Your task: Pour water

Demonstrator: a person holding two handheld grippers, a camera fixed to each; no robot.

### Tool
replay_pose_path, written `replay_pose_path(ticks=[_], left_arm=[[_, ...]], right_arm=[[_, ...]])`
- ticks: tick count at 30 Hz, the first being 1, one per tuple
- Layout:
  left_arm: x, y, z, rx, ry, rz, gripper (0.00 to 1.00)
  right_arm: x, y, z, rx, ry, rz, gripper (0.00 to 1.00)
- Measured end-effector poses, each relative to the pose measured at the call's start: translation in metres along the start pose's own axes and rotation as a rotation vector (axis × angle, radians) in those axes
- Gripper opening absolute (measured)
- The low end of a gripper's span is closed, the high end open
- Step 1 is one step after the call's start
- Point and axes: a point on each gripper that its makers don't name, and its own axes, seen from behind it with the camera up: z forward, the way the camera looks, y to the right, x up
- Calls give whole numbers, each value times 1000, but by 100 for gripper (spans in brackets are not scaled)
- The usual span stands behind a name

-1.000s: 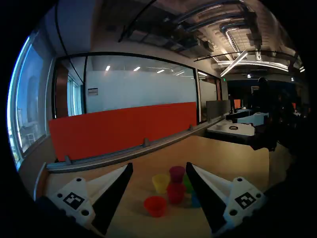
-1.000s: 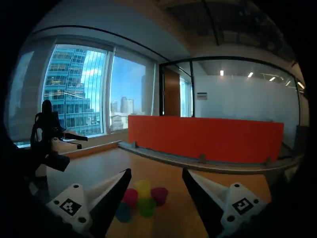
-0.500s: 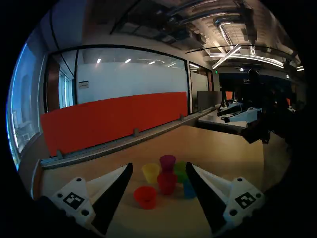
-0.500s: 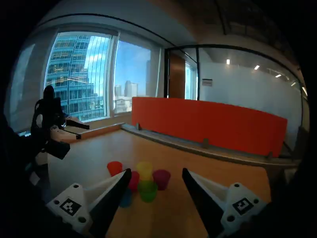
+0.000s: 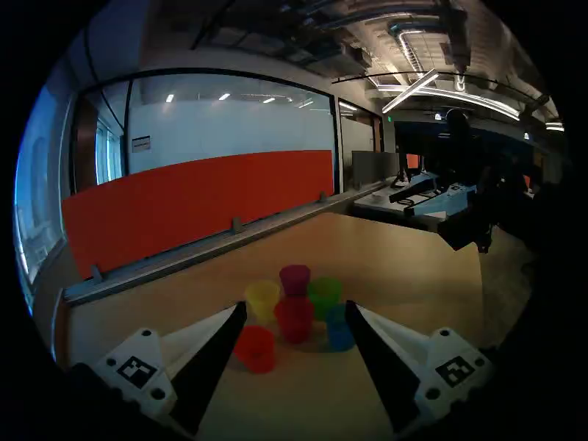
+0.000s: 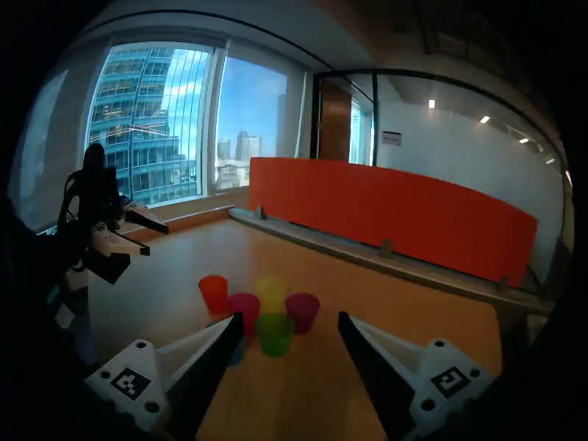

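Facing a cluster of small plastic cups, upright on the wooden counter and dead ahead along both sets of fingers. From the left gripper, spread wide and clamped on nothing: orange cup nearest, just by the left finger, with red cup and blue cup close to the centre line. From the right gripper, equally apart and empty: green cup closest, squarely between the fingers. Hard to call which side sits nearer (looks about even). No water discernible in any cup. Probably calls for a straight reach forward, not a turn.
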Motion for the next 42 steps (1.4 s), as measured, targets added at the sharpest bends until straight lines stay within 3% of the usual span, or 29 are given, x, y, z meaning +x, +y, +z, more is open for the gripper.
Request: replay_pose_path(ticks=[15, 33, 42], left_arm=[[-28, 12, 14, -51, -56, 1, 100], [-74, 46, 48, -161, -160, 23, 100], [-92, 53, 70, -197, -201, 34, 100]], right_arm=[[-11, 2, 11, 6, -26, 2, 99], [-22, 1, 28, 20, -53, 7, 99], [-22, 1, 38, 27, -57, 4, 99]])
